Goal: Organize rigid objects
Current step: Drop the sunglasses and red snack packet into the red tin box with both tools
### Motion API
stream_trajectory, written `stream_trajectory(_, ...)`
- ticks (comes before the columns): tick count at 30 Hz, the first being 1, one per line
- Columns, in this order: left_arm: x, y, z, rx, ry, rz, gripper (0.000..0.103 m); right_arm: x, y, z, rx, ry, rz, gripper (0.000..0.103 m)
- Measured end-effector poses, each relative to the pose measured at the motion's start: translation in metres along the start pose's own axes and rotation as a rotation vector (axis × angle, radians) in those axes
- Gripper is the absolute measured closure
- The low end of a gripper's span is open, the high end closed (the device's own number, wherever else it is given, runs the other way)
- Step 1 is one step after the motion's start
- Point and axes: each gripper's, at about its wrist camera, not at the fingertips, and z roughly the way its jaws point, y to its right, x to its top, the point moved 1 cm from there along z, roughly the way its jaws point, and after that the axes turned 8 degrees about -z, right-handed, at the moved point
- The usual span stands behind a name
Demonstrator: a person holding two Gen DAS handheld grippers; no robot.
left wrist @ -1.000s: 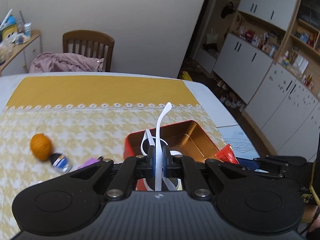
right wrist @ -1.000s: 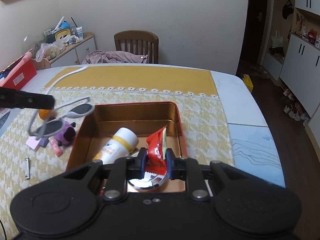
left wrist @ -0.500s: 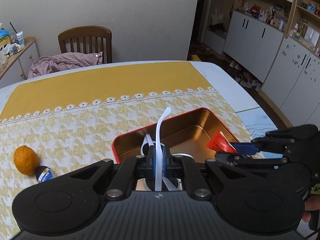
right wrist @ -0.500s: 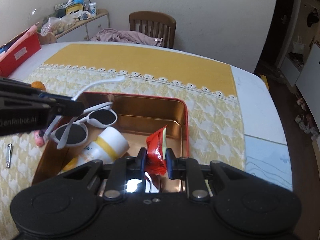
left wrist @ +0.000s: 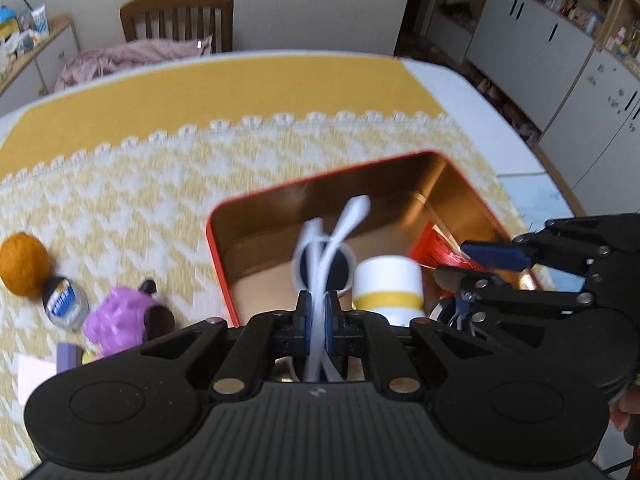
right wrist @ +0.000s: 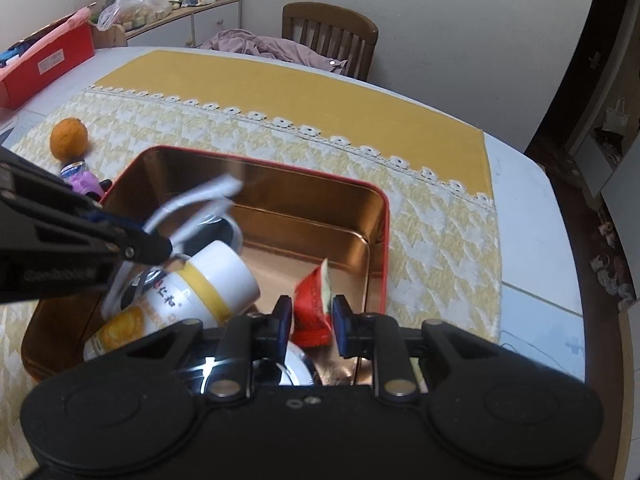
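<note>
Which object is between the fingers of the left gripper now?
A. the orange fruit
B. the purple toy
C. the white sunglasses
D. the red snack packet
C: the left gripper is shut on the white sunglasses, whose arms pass between its blue pads above the red tin.

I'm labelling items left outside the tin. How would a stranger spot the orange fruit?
Start at the red-rimmed tin on the yellow houndstooth cloth. Look past its far left corner: the orange fruit lies on the cloth beside a purple toy. It alone is round and plain orange.
</note>
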Motion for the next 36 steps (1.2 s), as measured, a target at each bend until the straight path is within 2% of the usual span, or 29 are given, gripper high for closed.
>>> stream_trajectory(8, -0.005, 0.005, 0.002, 0.030, -0.030, 0.017, 0.097, -0.008, 0.005, -0.014, 0.049, 0.014, 0.032, 0.074)
stream_trajectory(21, -0.012, 0.006, -0.028, 0.046, 0.041, 0.015, 0.093, -0.015, 0.009, -0.044, 0.089, 0.080, 0.104, 0.057)
stream_trajectory(31, -0.018, 0.001, -0.064, 0.048, 0.106, -0.011, 0.092, -0.021, 0.009, -0.075, 0.127, 0.138, 0.131, 0.034)
stream_trajectory(33, -0.020, -0.002, -0.073, 0.043, 0.122, -0.025, 0.086, -0.022, 0.007, -0.083, 0.135, 0.156, 0.131, 0.029)
stream_trajectory(36, -0.023, -0.009, -0.086, 0.029, 0.157, -0.045, 0.062, -0.021, 0.004, -0.094, 0.158, 0.186, 0.132, 0.020)
